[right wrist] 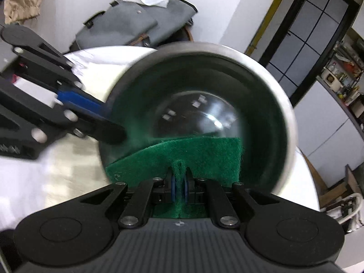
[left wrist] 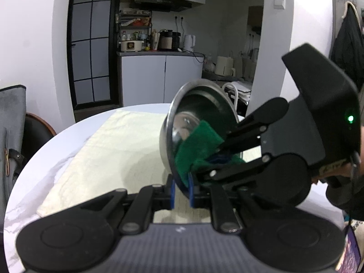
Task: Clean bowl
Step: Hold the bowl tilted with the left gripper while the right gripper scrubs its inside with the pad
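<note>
A steel bowl (left wrist: 195,104) is held tilted on its side above the table, its opening facing right. My left gripper (left wrist: 182,191) is shut on the bowl's lower rim. My right gripper (right wrist: 179,188) is shut on a green scouring pad (right wrist: 200,157) and presses it inside the bowl (right wrist: 268,91). In the left wrist view the pad (left wrist: 198,145) lies against the bowl's inner wall, with the right gripper's body (left wrist: 318,122) behind it. In the right wrist view the left gripper's fingers (right wrist: 86,107) clamp the bowl's left rim.
A cream cloth (left wrist: 109,150) covers the round white table (left wrist: 29,173). A grey bag (right wrist: 136,22) lies on a chair beside the table. A kitchen counter (left wrist: 159,54) with appliances stands behind.
</note>
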### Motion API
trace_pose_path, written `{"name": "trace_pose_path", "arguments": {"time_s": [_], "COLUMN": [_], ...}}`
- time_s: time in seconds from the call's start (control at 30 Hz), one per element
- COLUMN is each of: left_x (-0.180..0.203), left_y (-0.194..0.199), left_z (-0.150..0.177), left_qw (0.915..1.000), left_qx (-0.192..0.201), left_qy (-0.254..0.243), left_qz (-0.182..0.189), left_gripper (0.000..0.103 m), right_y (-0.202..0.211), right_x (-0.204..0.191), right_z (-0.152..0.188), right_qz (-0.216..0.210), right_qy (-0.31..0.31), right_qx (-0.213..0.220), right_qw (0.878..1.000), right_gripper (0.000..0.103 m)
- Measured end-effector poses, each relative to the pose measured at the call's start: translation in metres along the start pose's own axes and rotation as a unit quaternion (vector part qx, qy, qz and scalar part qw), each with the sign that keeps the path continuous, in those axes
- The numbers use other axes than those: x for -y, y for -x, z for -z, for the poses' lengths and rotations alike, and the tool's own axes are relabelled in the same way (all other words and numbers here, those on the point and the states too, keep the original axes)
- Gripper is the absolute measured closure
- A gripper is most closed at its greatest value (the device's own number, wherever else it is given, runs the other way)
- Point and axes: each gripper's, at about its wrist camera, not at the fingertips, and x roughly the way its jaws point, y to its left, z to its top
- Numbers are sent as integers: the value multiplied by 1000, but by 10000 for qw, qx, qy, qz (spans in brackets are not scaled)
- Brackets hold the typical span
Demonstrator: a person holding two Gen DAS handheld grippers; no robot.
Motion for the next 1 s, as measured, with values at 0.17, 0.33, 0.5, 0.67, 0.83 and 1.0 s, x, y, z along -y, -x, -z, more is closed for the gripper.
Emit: {"name": "trace_pose_path", "arguments": {"time_s": [0.17, 0.33, 0.5, 0.67, 0.83, 1.0], "left_x": [6, 14, 29, 43, 52, 64], "left_y": [-10, -24, -55, -82, -95, -124], "left_z": [-15, -25, -40, -56, -67, -84], "left_qw": [9999, 9998, 9998, 9998, 9996, 9995], "left_qx": [-35, -51, -82, -69, -67, -106], "left_qy": [-109, -174, -187, -189, -273, -302], "left_qz": [-23, -22, 0, 5, 38, 45], "left_gripper": [90, 90, 90, 89, 90, 90], "right_y": [7, 16, 21, 20, 7, -4], "right_x": [-5, 1, 16, 33, 42, 21], "right_z": [-8, -19, -28, -27, -3, 7], "right_qz": [-66, 154, 325, 648, 589, 380], "right_qy": [154, 256, 198, 195, 112, 283], "right_qx": [245, 487, 644, 564, 183, 46], "right_qw": [9996, 9984, 9972, 9961, 9980, 9989], "right_gripper": [95, 95, 95, 95, 95, 95]}}
